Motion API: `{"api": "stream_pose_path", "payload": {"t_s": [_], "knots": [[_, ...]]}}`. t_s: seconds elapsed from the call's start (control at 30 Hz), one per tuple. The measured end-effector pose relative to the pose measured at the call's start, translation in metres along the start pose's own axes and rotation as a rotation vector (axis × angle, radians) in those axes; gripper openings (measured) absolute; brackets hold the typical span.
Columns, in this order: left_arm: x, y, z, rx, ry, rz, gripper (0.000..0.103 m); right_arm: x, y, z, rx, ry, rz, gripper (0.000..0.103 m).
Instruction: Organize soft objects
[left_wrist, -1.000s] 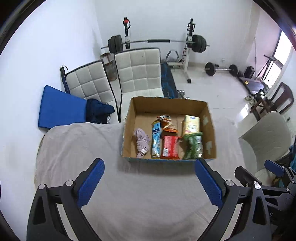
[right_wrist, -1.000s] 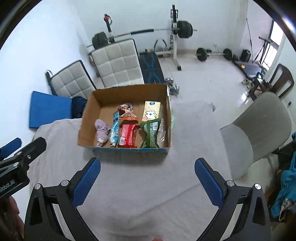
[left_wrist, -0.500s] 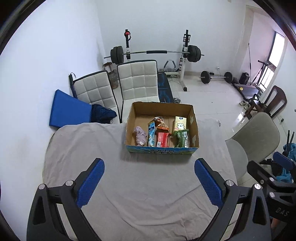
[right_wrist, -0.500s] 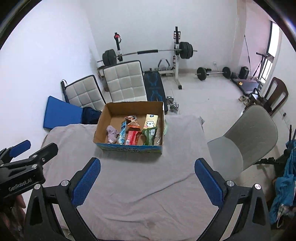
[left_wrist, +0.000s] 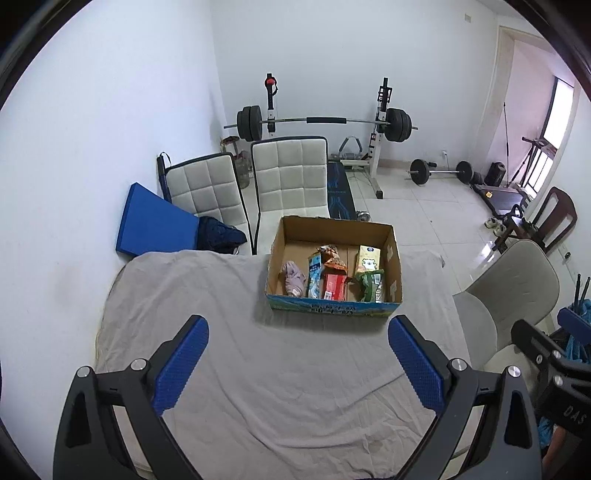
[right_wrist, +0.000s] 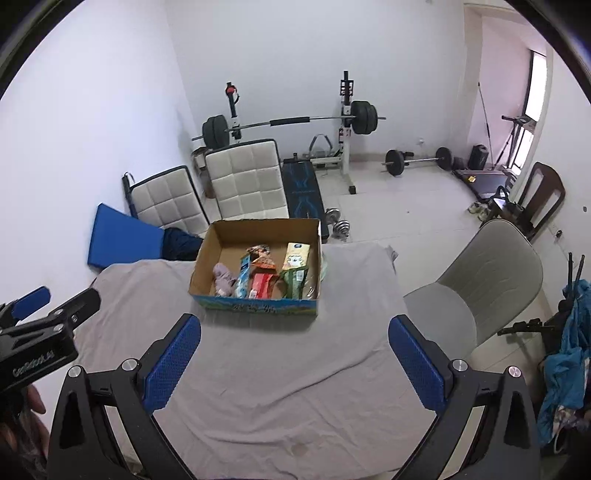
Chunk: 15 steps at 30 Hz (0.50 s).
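Note:
An open cardboard box (left_wrist: 334, 309) stands on the grey-clothed table (left_wrist: 229, 350); it also shows in the right wrist view (right_wrist: 258, 306). Inside lie a pink soft cloth item (left_wrist: 293, 282), a blue packet (left_wrist: 314, 277), a red packet (left_wrist: 334, 286), an orange snack bag (left_wrist: 332, 256), a yellow carton (left_wrist: 367, 258) and a green packet (left_wrist: 371, 288). My left gripper (left_wrist: 297, 341) is open and empty, held high and well back from the box. My right gripper (right_wrist: 293, 341) is open and empty too, also back from the box.
Two white padded chairs (left_wrist: 290, 177) and a blue mat (left_wrist: 155, 225) stand behind the table. A grey chair (right_wrist: 480, 280) is at the table's right. A barbell rack (left_wrist: 325, 122) and weights stand on the floor beyond.
Both grippers have pulled up and back from the box, so the box looks smaller and more of the table and room shows. Both stayed open and empty.

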<state>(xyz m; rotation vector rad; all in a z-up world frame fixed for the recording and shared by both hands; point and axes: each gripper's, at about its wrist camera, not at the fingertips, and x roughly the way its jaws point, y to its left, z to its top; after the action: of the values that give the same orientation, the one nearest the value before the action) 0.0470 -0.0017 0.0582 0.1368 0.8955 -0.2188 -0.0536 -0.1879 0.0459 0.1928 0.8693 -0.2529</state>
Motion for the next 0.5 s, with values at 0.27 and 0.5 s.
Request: {"api": "stream_pose_path", "payload": {"t_s": [0.27, 0.5], "knots": [[0.004, 0.001, 0.007, -0.006, -0.051, -0.025, 0.1, 0.01, -0.004, 0.015, 0.012, -0.027, -0.04, 0.103], [0.013, 0.002, 0.011, -0.005, -0.058, -0.008, 0.103, 0.021, -0.007, 0.024, 0.011, -0.019, -0.042, 0.103]]}}
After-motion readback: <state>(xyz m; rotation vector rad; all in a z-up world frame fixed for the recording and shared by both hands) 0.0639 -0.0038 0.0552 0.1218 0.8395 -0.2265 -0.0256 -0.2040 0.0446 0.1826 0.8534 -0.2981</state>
